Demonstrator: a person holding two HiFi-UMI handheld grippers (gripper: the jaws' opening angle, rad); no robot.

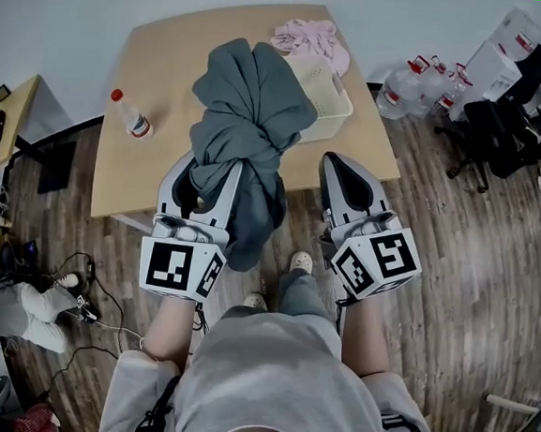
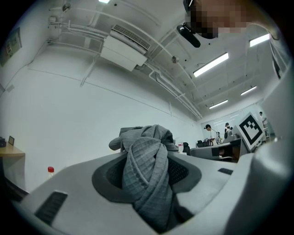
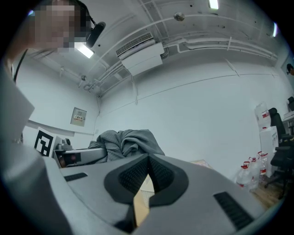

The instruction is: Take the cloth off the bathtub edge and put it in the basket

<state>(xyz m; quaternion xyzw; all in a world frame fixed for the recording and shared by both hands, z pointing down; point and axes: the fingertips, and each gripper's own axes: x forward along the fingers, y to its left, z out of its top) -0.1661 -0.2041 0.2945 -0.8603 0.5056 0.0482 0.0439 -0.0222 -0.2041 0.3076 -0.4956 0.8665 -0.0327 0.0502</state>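
Table [image 1: 142, 180] ahead holds the basket [image 1: 341, 104]; grey cloth [image 1: 251, 115] is clamped in my left gripper [image 1: 211, 169], bunched above the jaws with a long tail hanging below. Right gripper [image 1: 345, 168] beside it is closed on nothing. Risk: tail snags the basket rim or drapes outside on release.

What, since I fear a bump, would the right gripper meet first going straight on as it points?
Likely the cream basket on the table; the right gripper aims at it, though height is unclear and it might pass over.
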